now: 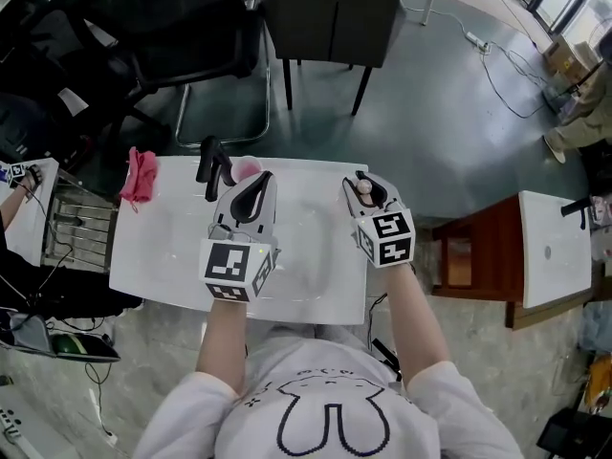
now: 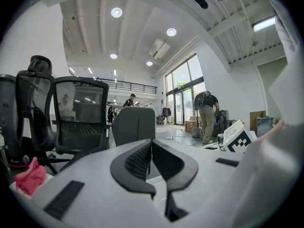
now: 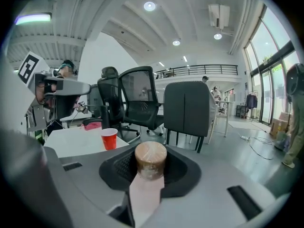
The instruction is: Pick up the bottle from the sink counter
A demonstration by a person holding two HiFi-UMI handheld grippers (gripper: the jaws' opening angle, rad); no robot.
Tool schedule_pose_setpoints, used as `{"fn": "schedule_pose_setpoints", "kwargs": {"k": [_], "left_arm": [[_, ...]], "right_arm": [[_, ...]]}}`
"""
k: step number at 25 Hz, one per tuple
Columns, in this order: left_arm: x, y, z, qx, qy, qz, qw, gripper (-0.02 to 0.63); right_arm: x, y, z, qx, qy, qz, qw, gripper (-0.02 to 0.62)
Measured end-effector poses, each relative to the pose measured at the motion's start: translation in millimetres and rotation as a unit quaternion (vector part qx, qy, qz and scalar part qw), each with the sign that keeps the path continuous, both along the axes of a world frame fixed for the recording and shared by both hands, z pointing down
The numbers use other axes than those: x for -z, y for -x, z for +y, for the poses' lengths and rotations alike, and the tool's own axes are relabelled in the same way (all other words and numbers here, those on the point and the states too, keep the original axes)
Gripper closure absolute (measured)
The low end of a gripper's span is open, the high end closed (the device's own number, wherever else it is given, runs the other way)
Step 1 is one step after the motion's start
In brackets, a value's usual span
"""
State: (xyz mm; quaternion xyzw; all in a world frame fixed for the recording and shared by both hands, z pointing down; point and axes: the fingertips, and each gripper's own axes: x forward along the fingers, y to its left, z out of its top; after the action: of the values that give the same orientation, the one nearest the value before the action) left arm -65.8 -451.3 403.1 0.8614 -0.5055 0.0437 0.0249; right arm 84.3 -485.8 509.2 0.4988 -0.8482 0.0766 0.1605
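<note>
Ahead, open desk (image 1: 163, 247) surface up to the far edge; faucet (image 1: 212, 165), red cup (image 3: 109, 138) and pink cloth (image 1: 140, 175) crowded at the far left. Bottle (image 3: 150, 158): pale pink body, round brown cap. Clenched between the fingers of the right gripper (image 1: 366, 187), over the desk's right edge. Left gripper (image 1: 251, 191) fingers pressed together, empty.

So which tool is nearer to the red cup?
Left. The left tool sits just beside the red cup; the right tool, holding the bottle, is farther off to the cup's right.
</note>
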Motion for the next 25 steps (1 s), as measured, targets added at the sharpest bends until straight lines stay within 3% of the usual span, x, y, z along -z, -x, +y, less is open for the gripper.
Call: {"fn": "schedule_pose_setpoints", "kwargs": {"k": [14, 25], "left_arm": [[52.9, -4.1, 47.8, 0.024, -0.046, 0.007, 0.9986, 0.595], [83.6, -1.1, 68.0, 0.028, -0.08, 0.01, 0.9963, 0.595]], "right_arm": [[64.9, 8.2, 57.0, 0.044, -0.034, -0.001, 0.998, 0.468], [129.2, 5.6, 91.7, 0.041, -0.09, 0.006, 0.995, 0.468]]}}
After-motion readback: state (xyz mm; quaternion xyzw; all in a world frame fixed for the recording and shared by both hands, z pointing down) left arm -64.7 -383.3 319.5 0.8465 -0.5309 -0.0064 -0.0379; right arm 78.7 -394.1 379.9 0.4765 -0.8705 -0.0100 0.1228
